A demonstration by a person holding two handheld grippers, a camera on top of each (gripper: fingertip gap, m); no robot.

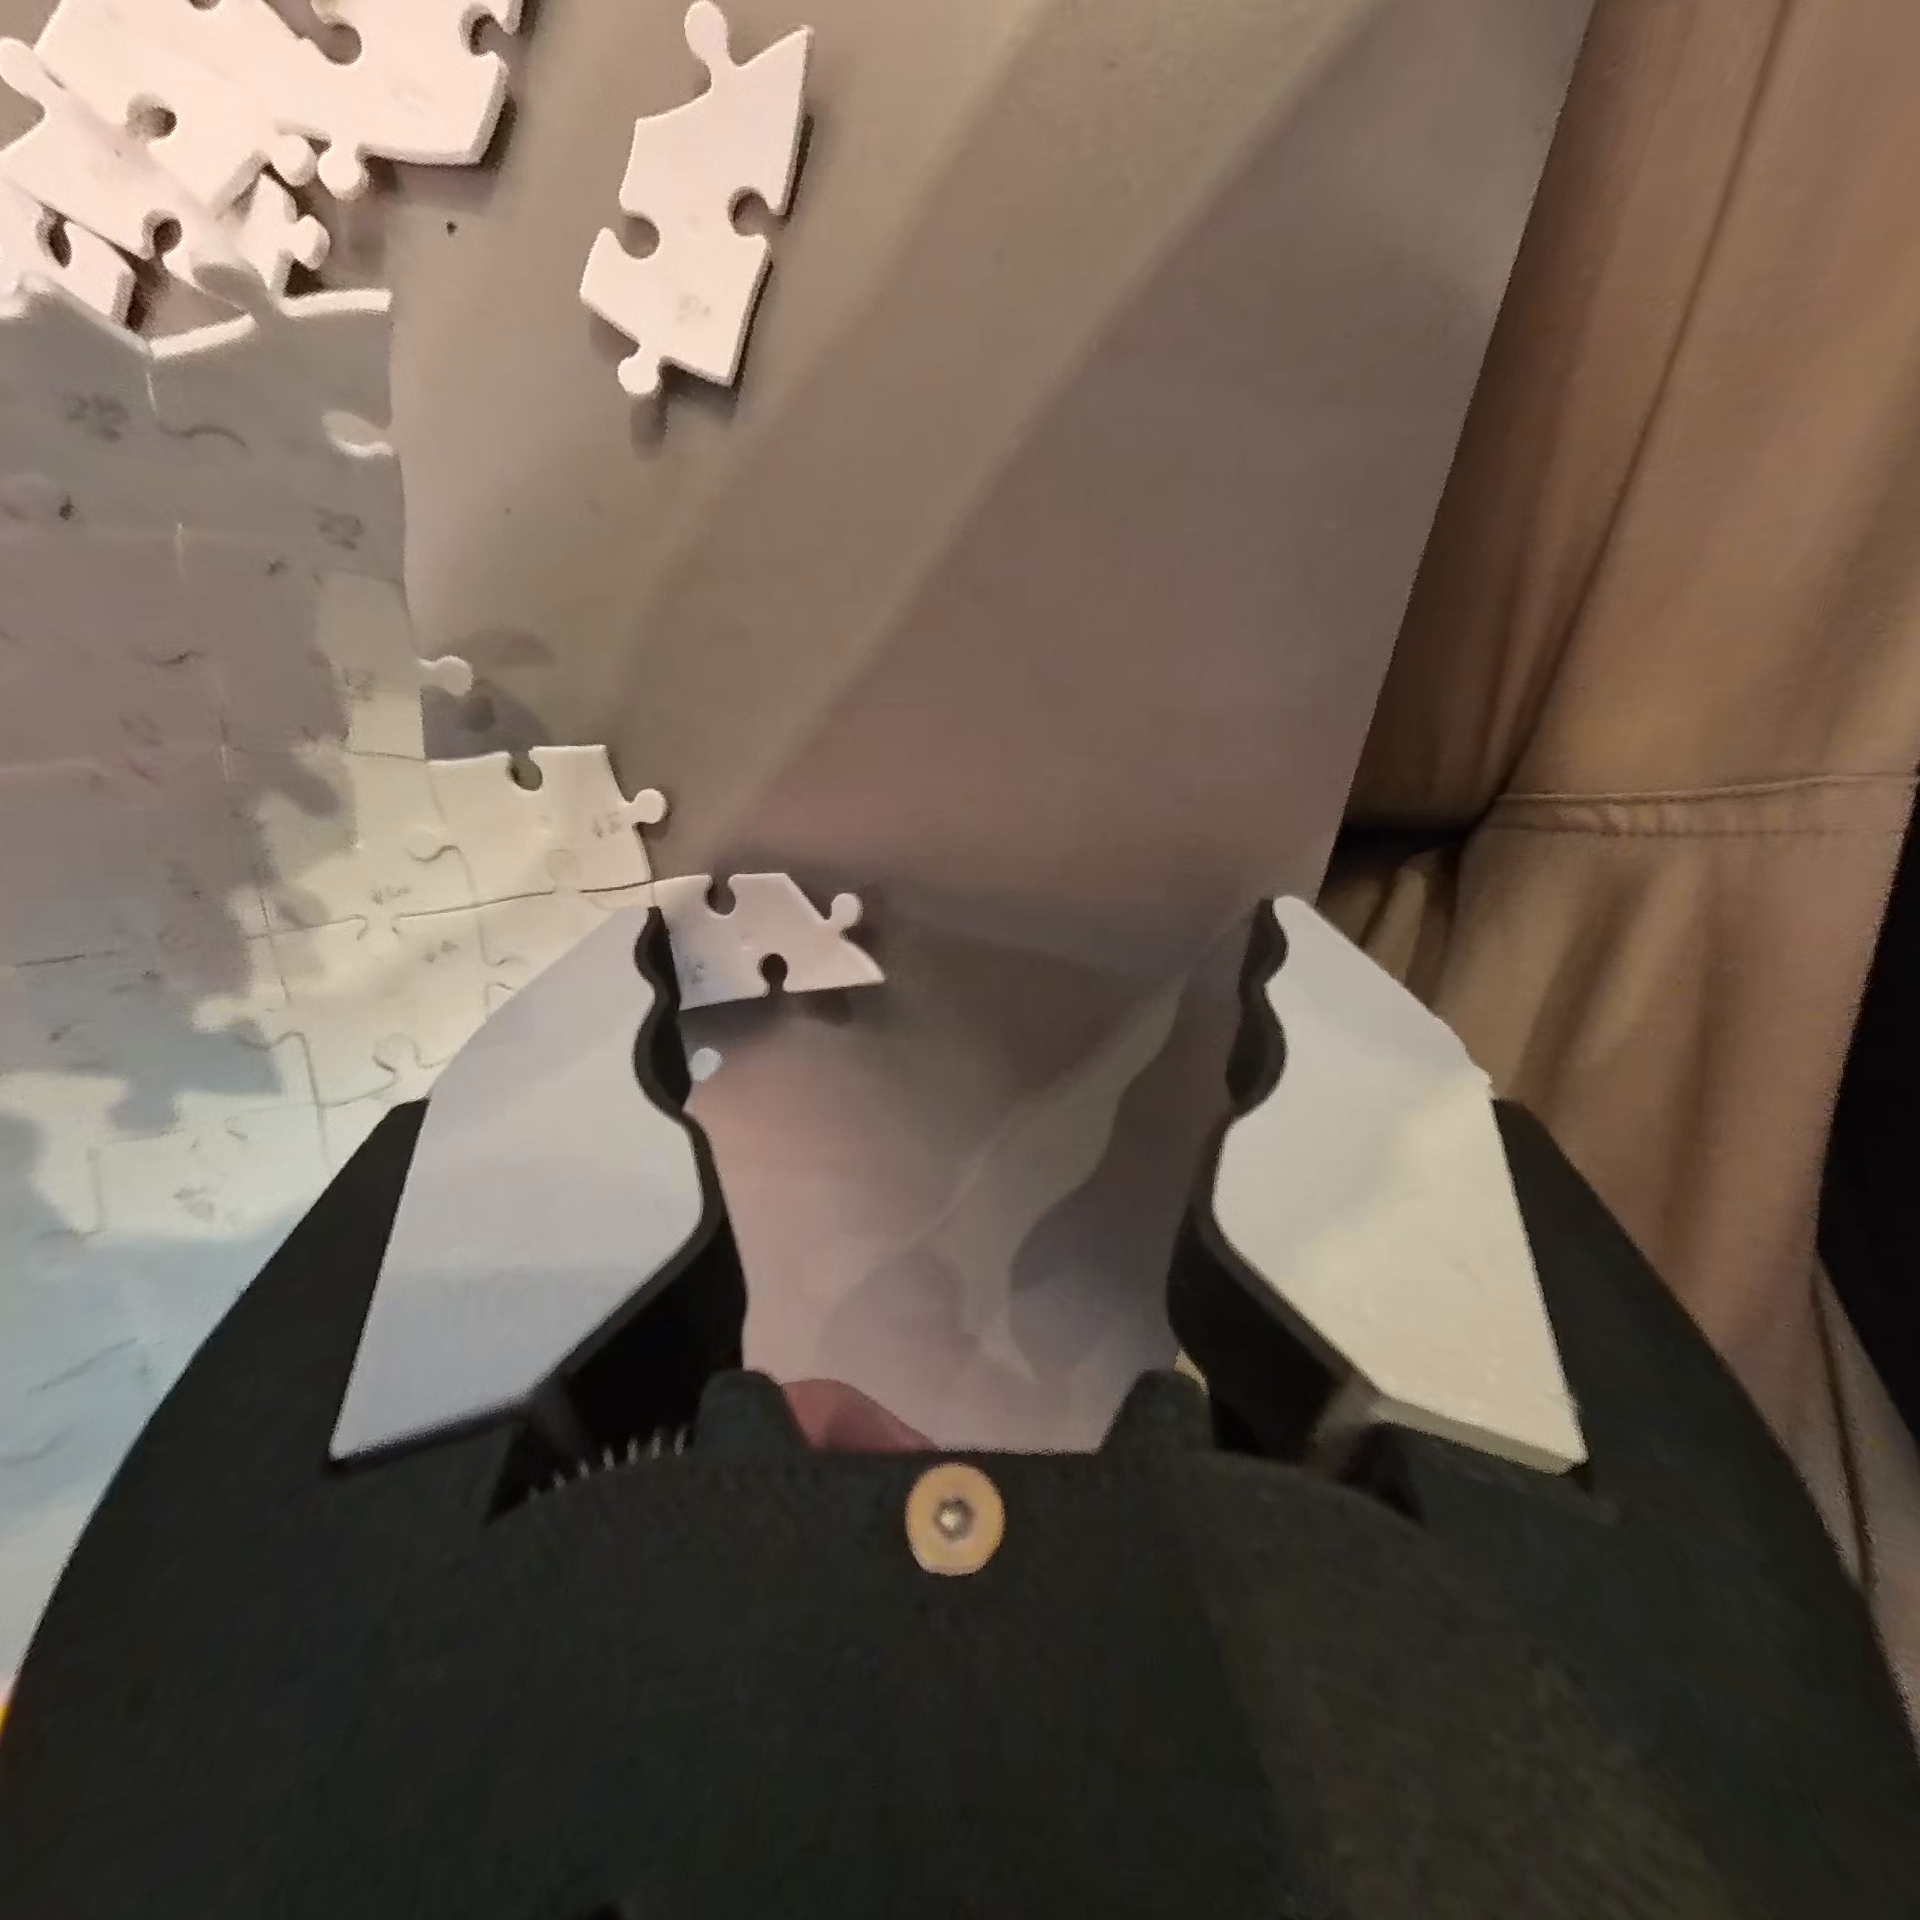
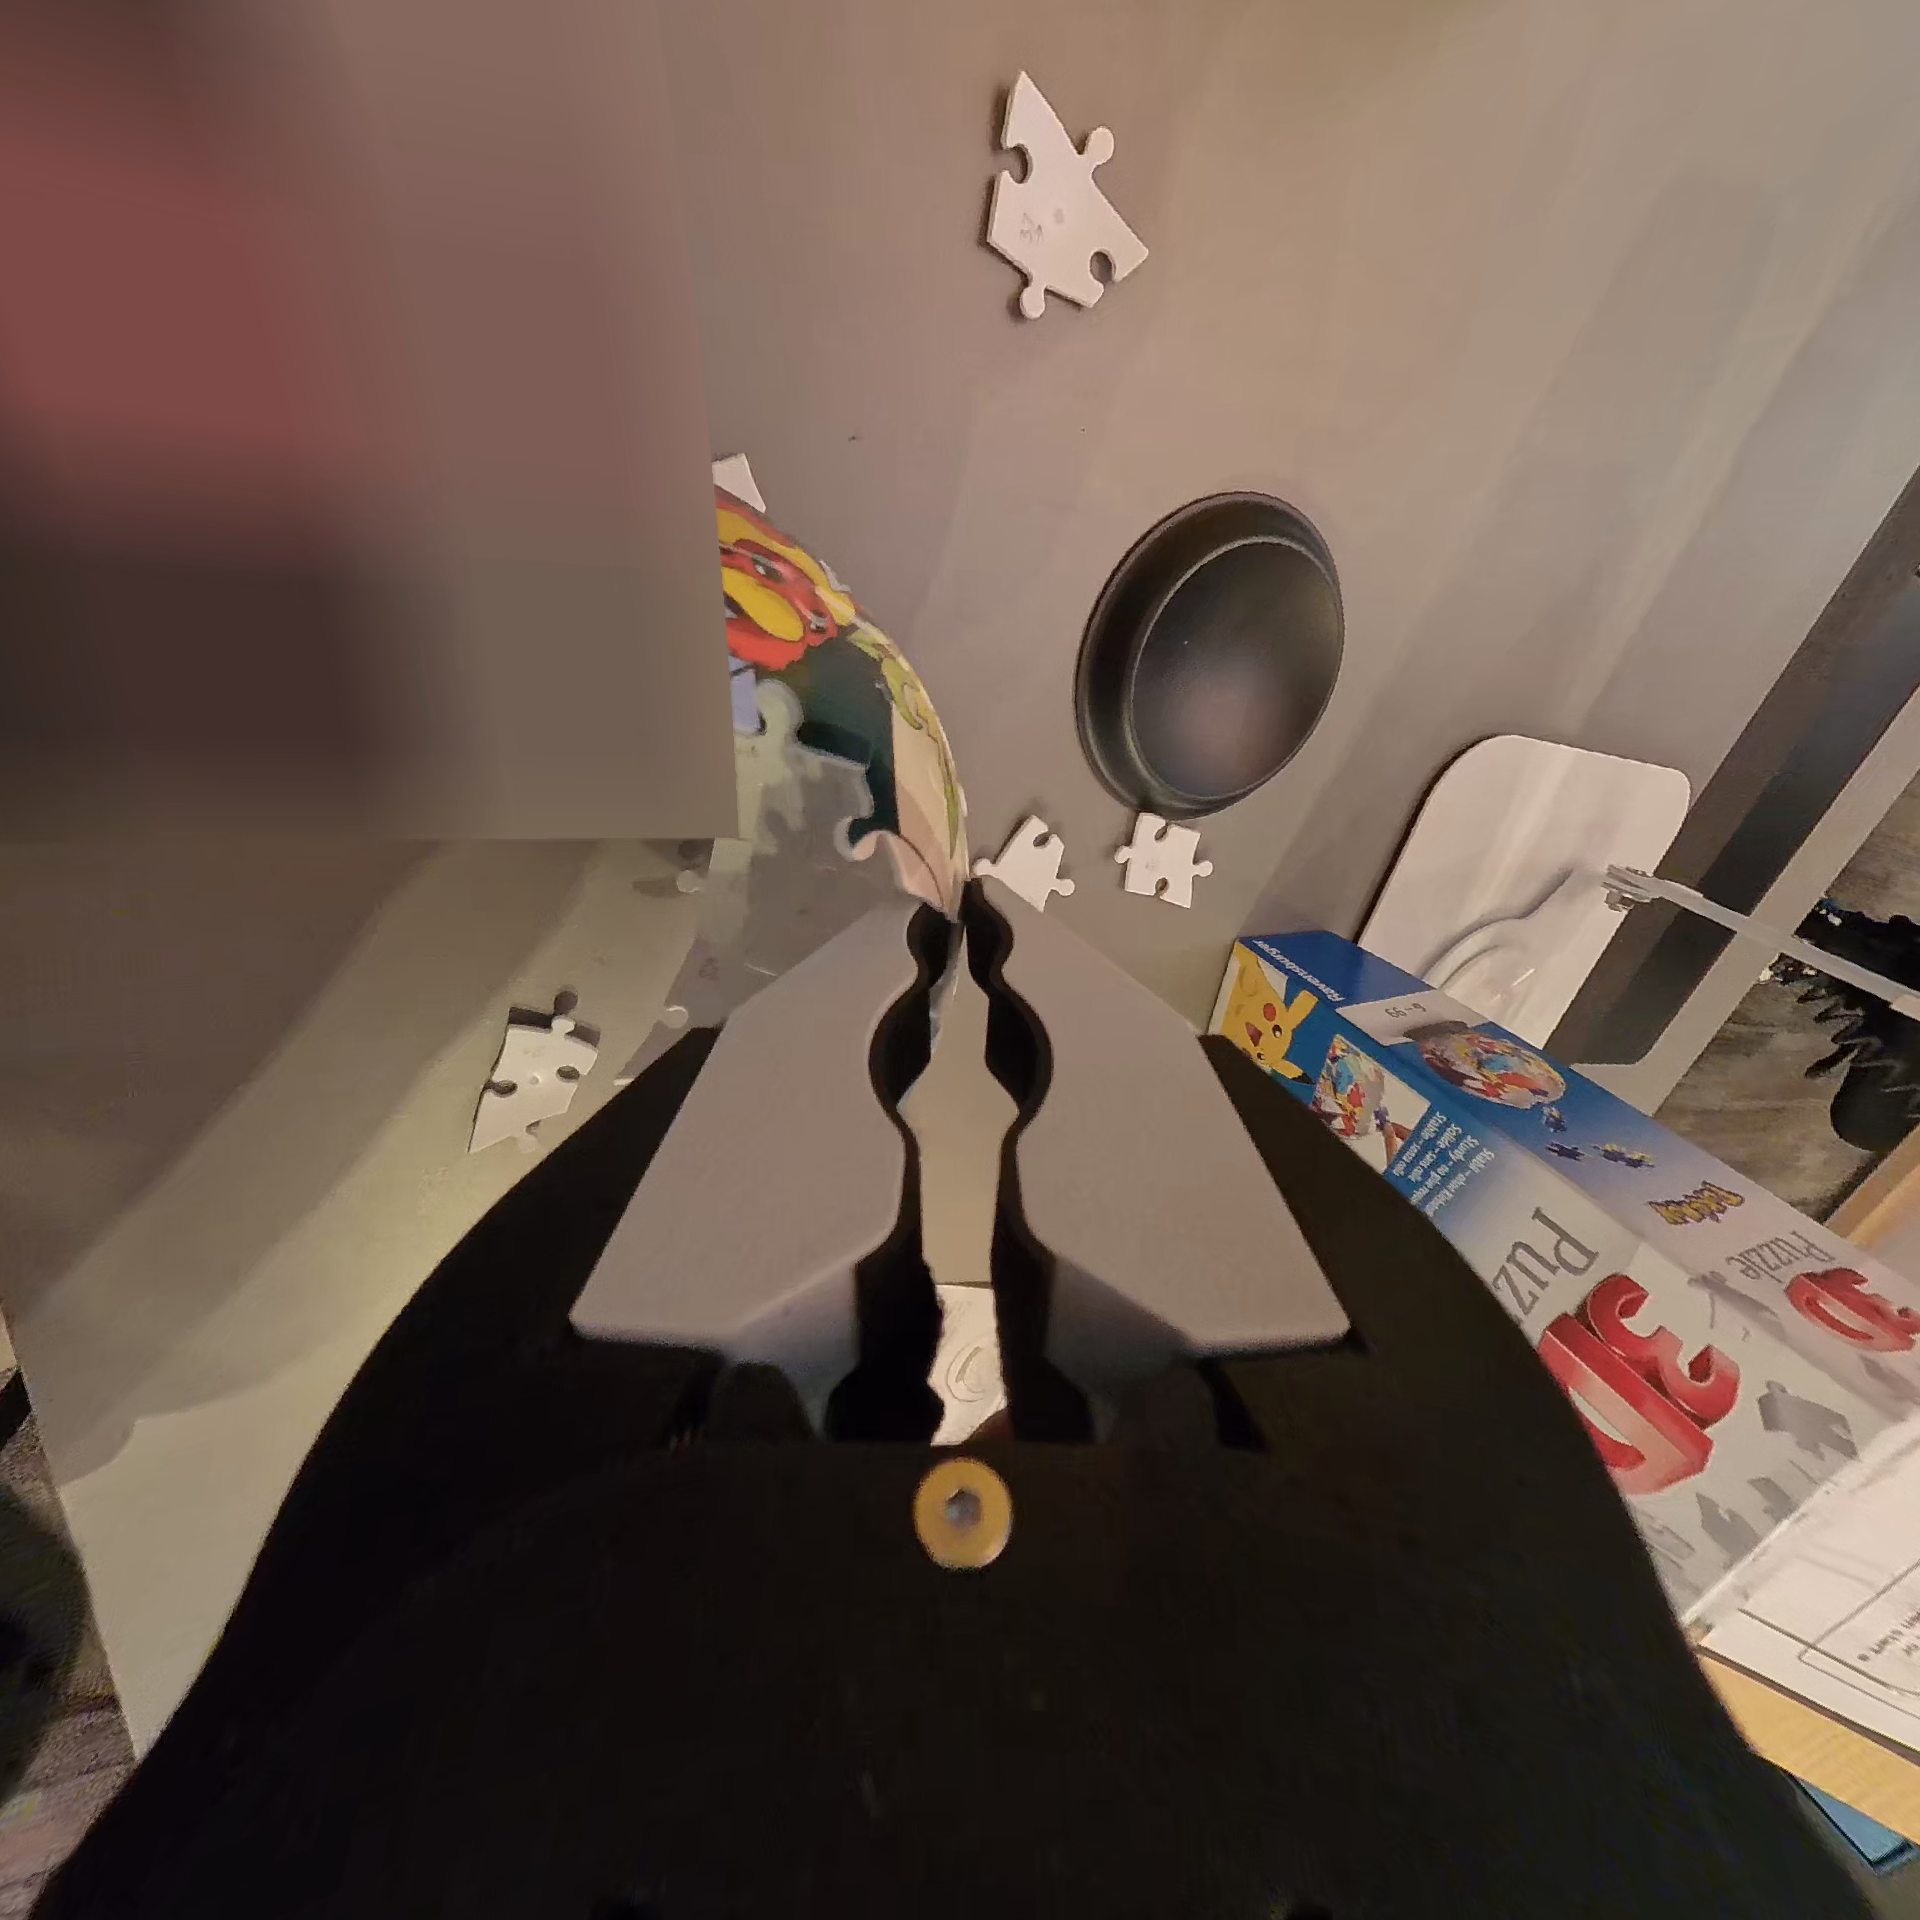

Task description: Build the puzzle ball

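The partly built puzzle ball (image 1: 208,831) fills the left of the left wrist view, showing its white inner side with a jagged open rim. My left gripper (image 1: 961,966) is open and empty. Its left finger lies against the rim, next to a protruding rim piece (image 1: 769,935). In the right wrist view the ball's colourful outer side (image 2: 831,675) curves down into my right gripper (image 2: 961,914), which is shut on the thin edge of the shell. A blurred patch hides the rest of the ball there.
Loose white pieces lie on the grey table: one (image 1: 696,208) and a pile (image 1: 208,125), others (image 2: 1060,197), (image 2: 1034,862), (image 2: 1164,857), (image 2: 535,1081). A dark round dish (image 2: 1216,655), a white plastic holder (image 2: 1538,883) and the puzzle box (image 2: 1558,1195) are to the right. A person's beige clothing (image 1: 1662,623) is close.
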